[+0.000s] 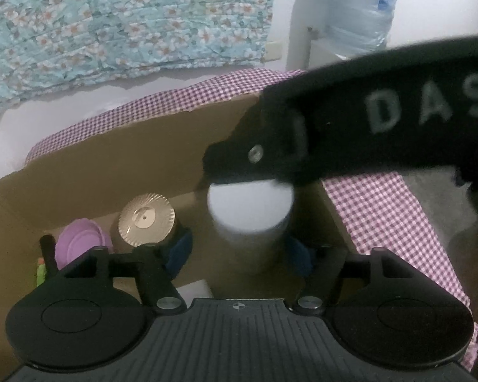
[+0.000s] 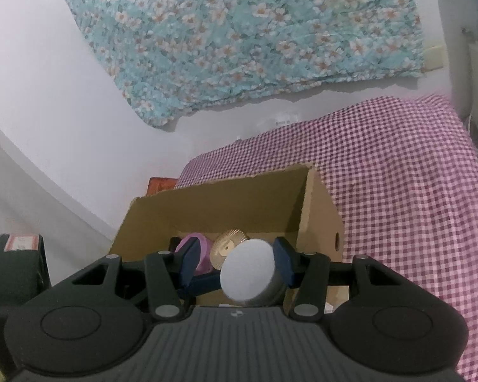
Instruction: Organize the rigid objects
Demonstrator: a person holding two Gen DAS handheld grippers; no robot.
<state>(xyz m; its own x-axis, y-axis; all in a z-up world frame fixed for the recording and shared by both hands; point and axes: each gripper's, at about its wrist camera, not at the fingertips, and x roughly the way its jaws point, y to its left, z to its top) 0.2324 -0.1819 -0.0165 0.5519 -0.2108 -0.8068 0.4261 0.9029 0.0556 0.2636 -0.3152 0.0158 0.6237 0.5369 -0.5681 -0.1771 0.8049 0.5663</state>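
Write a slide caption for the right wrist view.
White-topped tin between the tongs, at an open cardboard box on checked cloth.

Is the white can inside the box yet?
Yes. The white can stands between the box walls, beside the gold lid.

Left gripper (image 1: 239, 254) with its blue fingers (image 1: 181, 248) spread on either side of a white-topped cylinder (image 1: 250, 210), which stands in a cardboard box (image 1: 95, 172); whether the pads touch it cannot be told. Beside the cylinder stand a gold-lidded jar (image 1: 146, 218) and a purple lid (image 1: 80, 243). The right gripper (image 1: 366, 127) crosses above, over a checked cloth (image 1: 382, 216).
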